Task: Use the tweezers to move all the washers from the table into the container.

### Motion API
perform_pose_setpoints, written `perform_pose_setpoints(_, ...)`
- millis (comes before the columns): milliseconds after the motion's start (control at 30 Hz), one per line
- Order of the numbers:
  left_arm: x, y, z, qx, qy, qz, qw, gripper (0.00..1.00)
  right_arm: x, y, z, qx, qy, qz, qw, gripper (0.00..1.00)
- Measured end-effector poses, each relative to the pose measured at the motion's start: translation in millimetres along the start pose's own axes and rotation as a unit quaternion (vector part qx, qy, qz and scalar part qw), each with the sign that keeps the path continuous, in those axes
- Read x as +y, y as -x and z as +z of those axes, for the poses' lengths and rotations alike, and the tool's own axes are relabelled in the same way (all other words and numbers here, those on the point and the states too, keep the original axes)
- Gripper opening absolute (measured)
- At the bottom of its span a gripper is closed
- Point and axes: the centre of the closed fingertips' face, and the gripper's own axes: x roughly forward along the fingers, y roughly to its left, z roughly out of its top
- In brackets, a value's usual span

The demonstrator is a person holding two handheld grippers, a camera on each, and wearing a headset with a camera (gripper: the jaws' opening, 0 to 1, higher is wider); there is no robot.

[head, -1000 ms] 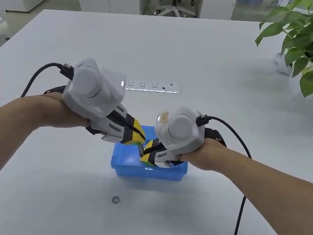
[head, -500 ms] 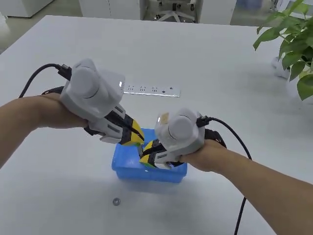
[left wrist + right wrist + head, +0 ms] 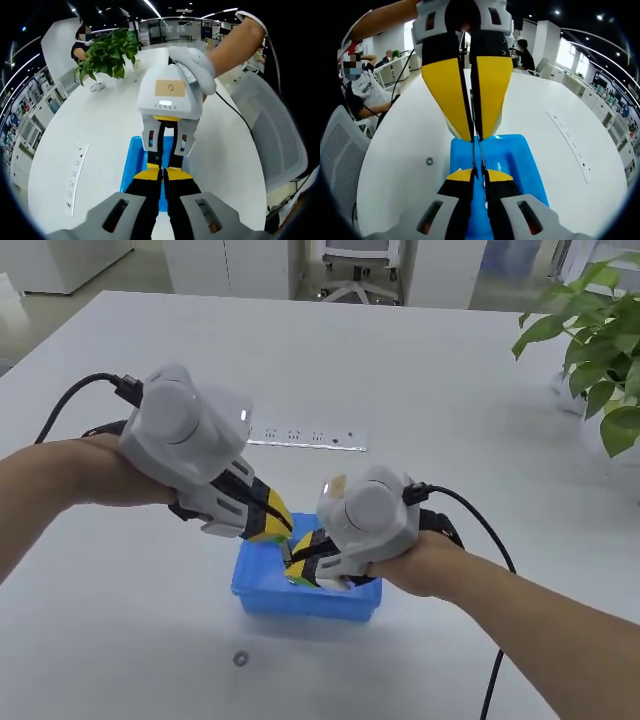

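Above the blue container (image 3: 262,590), left gripper (image 3: 278,524) and right gripper (image 3: 298,566) both keep jaws pinched almost closed on the tweezers (image 3: 473,145), likely mid-drop; next, reach the 1 washer (image 3: 240,658) on the surface (image 3: 450,390) near the container.

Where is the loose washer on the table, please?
In the head view, the washer lies on the white table, apart from the blue container, off its near-left corner.

Power strip (image 3: 307,436), leafy plant (image 3: 590,330), office chair (image 3: 350,270)
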Motion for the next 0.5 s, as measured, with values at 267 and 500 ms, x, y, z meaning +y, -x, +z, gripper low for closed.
perform_pose_setpoints(267,-8.5,10.6,4.0,0.001,-0.003,0.003,1.0,0.06,8.9,6.2,9.9,-0.003,0.007,-0.002,1.0,0.1)
perform_pose_setpoints(500,-19.0,20.1,5.7,0.005,-0.007,0.004,0.9999,0.06,19.0,8.3,18.3,-0.005,0.011,-0.001,0.9999,0.1)
